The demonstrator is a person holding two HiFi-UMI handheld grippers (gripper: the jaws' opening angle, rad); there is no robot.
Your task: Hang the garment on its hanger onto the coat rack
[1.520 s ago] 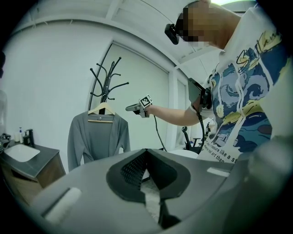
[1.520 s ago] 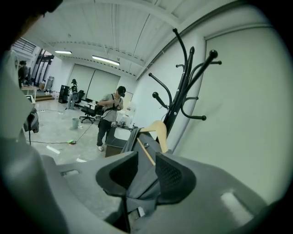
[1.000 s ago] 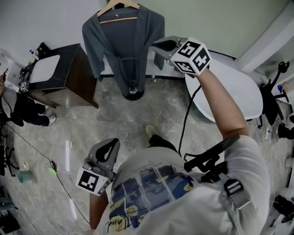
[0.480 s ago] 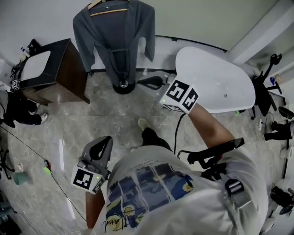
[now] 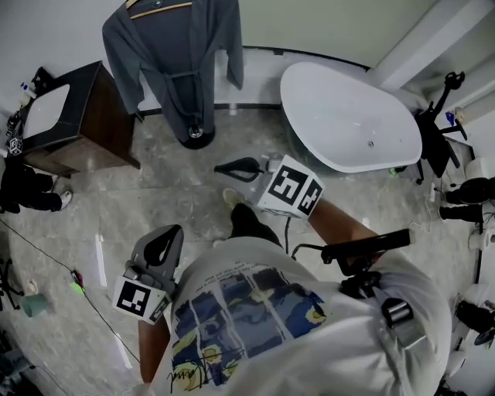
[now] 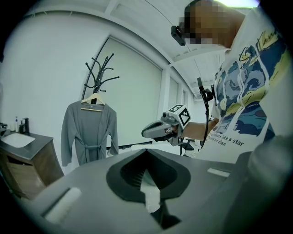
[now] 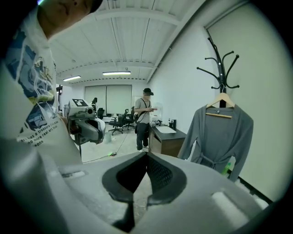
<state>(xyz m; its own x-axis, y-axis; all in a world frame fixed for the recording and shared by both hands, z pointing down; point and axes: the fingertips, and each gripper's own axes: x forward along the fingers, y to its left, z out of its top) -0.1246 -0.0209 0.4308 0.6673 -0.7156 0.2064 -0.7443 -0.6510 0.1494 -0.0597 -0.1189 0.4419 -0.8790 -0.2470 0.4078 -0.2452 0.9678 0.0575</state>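
A grey robe (image 5: 174, 46) hangs on a wooden hanger (image 5: 158, 6) from the black coat rack, whose round base (image 5: 193, 133) stands on the marble floor. Neither gripper touches it. My right gripper (image 5: 220, 166) is low in front of me, jaws shut and empty, well short of the robe. My left gripper (image 5: 172, 232) hangs at my left side, also shut with nothing in it. The left gripper view shows the robe (image 6: 89, 132), the rack's hooks (image 6: 98, 73) and the right gripper (image 6: 160, 129). The right gripper view shows the robe (image 7: 219, 132) under the hooks (image 7: 220, 64).
A dark wooden vanity with a white basin (image 5: 69, 116) stands left of the rack. A white bathtub (image 5: 348, 128) lies to its right. Cables and a green cup (image 5: 35, 305) are on the floor at left. Another person (image 7: 144, 119) stands by the vanity.
My right gripper has come away from the robe's sleeve, down and back toward my body. The robe stays on the rack. The left gripper has hardly moved.
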